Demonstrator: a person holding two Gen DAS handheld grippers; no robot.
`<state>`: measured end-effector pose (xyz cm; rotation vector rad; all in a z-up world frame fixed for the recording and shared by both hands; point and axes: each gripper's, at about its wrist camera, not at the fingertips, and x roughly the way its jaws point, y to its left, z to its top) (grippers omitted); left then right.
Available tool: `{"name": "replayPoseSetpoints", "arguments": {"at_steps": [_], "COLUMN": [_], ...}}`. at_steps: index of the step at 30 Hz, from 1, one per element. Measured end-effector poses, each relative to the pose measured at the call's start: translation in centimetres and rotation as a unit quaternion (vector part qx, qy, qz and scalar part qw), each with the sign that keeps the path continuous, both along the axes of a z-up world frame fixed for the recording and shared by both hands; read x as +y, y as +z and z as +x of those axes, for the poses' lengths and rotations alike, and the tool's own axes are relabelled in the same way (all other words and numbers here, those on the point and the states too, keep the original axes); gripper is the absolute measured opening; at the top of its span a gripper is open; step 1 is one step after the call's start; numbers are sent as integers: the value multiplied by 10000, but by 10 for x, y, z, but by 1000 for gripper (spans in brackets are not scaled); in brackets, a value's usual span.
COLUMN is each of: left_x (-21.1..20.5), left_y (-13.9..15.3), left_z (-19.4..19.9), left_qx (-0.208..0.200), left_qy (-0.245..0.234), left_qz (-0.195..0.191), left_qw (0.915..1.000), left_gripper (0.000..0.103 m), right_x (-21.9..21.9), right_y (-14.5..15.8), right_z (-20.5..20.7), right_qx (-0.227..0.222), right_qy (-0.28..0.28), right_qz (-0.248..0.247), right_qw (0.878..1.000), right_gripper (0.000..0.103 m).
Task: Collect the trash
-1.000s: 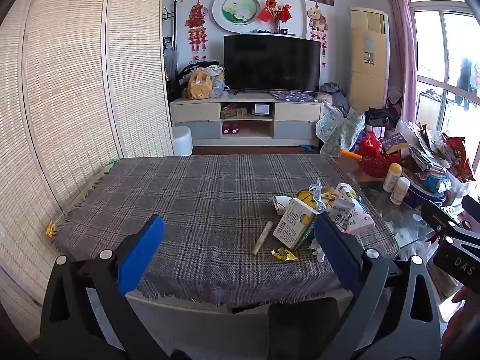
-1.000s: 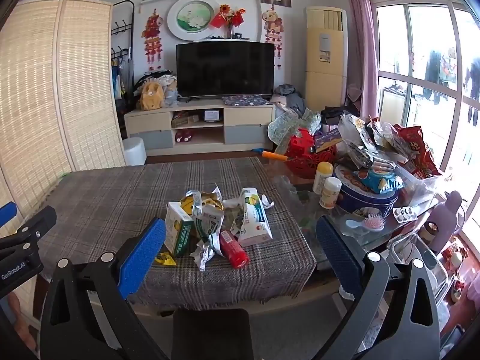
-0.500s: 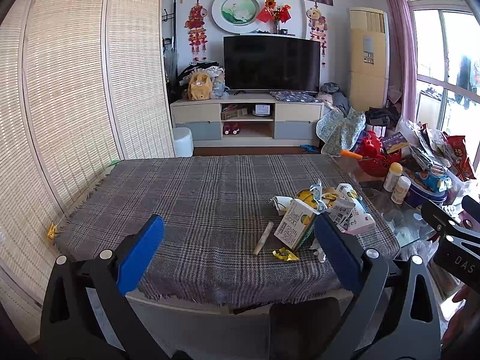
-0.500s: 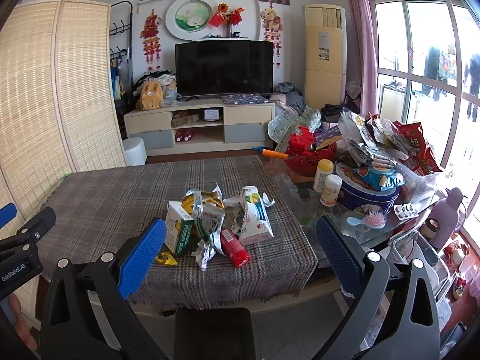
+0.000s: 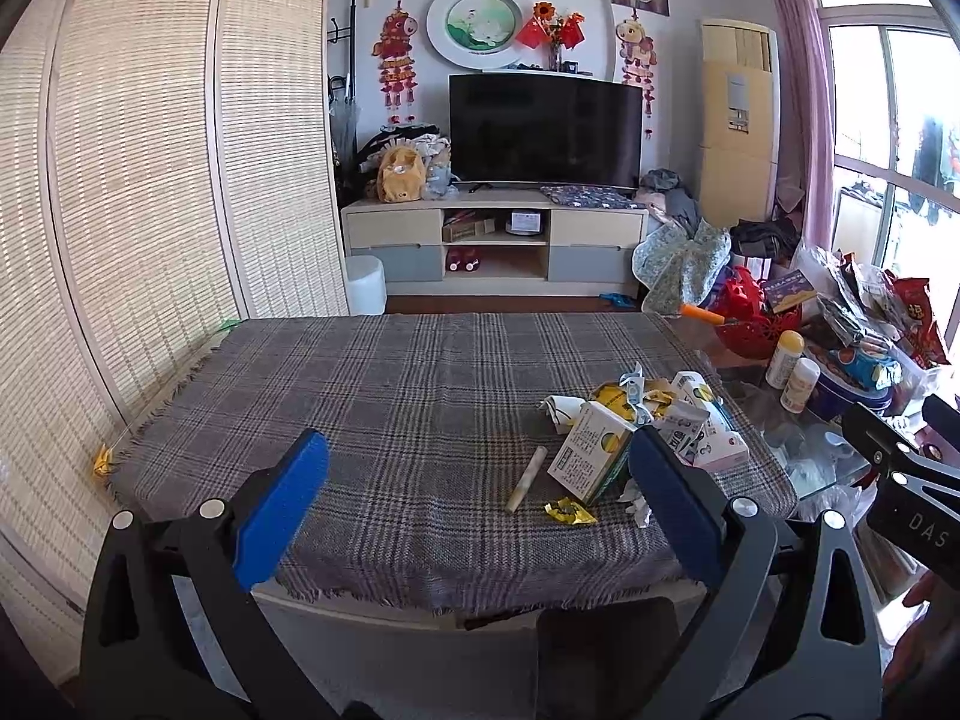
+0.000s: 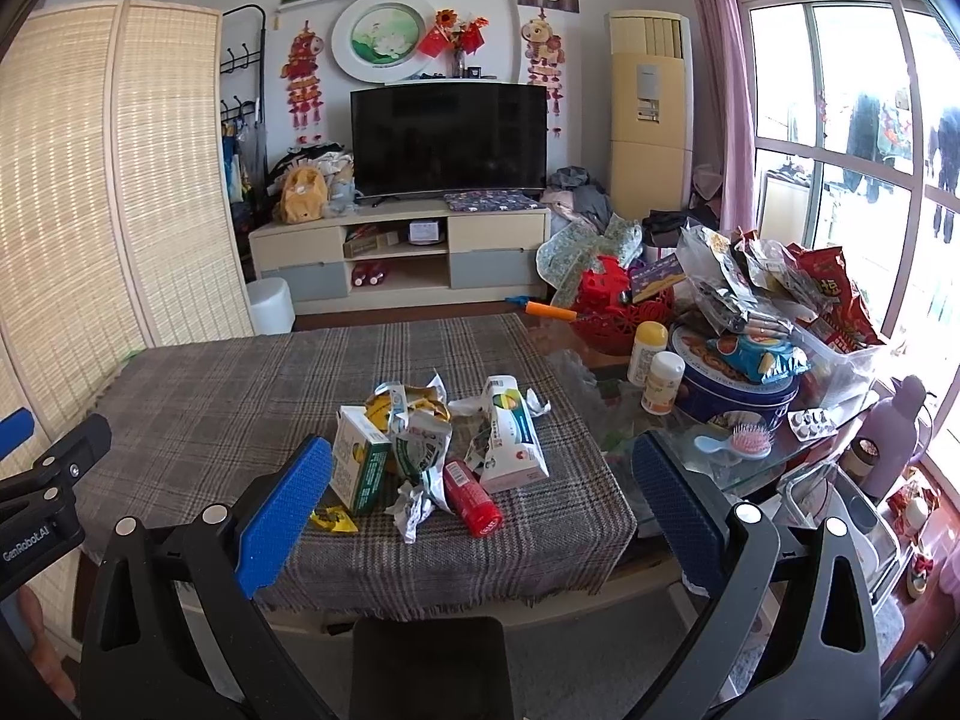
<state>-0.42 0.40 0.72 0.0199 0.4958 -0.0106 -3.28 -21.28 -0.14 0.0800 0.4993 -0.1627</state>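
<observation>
Trash (image 6: 432,450) heaped on desk (image 6: 210,396). Both grippers, left (image 5: 474,504) and right (image 6: 480,498), short of it, jaws apart, empty. I'd take the red tube (image 6: 471,498) first: loose, nearest.

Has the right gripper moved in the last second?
Yes, slightly. In its own view the television and the trash pile have drifted downward, so the right gripper rose or tilted upward.

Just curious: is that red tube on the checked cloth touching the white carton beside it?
Cannot tell. In the right wrist view the red tube lies right beside the white carton, but crumpled wrappers hide where they might meet.
</observation>
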Motion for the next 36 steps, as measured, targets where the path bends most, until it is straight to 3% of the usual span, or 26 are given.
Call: {"name": "replayPoseSetpoints", "arguments": {"at_steps": [36], "left_x": [1], "left_y": [-5], "left_z": [4], "left_qx": [42], "left_qy": [29], "left_qz": [-9], "left_qw": [10000], "left_gripper": [95], "right_x": [1], "right_y": [-1], "right_z": [6], "right_qx": [47], "right_qy": [39], "right_qz": [-12], "right_qw": [10000], "right_gripper": [100]}}
